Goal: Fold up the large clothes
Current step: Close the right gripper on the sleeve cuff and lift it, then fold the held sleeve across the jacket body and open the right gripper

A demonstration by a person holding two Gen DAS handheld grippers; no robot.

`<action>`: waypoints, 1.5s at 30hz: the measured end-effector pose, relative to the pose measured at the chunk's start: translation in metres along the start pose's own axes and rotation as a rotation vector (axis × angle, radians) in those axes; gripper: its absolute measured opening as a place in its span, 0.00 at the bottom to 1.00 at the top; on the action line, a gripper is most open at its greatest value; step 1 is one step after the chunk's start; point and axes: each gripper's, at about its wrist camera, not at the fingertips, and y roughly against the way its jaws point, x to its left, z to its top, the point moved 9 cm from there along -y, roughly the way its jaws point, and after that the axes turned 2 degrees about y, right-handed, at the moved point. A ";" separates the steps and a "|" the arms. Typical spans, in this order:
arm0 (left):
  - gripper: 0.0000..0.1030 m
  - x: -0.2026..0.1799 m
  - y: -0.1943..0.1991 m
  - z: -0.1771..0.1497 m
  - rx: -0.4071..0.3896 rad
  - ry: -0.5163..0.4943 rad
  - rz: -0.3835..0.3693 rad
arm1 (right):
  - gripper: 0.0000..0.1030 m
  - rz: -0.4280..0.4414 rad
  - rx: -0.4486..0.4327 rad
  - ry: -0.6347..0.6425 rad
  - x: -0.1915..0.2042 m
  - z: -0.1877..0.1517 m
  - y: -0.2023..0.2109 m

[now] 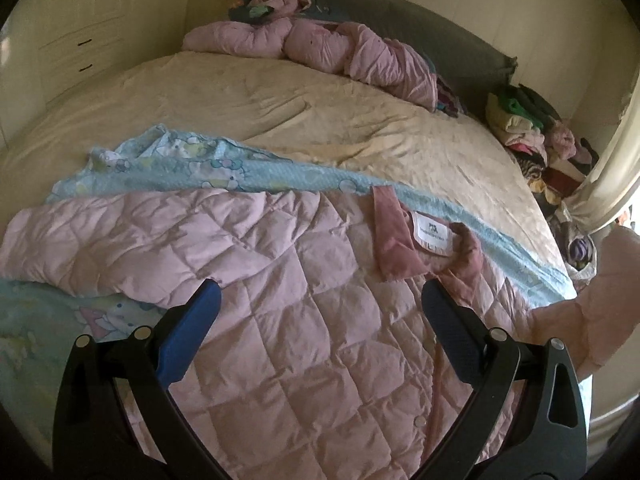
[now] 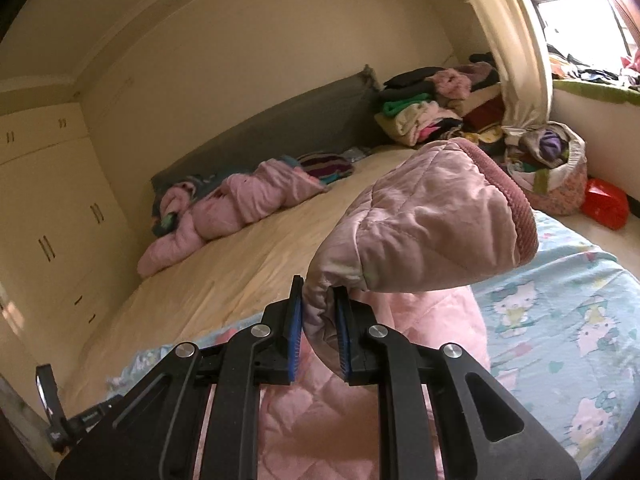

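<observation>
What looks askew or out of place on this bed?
The pink quilted jacket lies crooked on the blue cartoon sheet, one sleeve lifted in the right claw. A second pink garment sits crumpled by the headboard.

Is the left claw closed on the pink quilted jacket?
No: the left claw hangs open above the pink quilted jacket, its blue fingers spread wide with no fabric between them.

We spot a white neck label (image 1: pixel 434 235) inside the collar of the pink quilted jacket (image 1: pixel 304 320), w/ a small dark logo & a line of print under it, too small & blurry to read; no other text legible
</observation>
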 end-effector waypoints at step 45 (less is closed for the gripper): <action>0.91 0.007 -0.051 -0.026 0.189 0.211 -0.284 | 0.46 0.362 0.419 0.072 0.149 -0.248 -0.113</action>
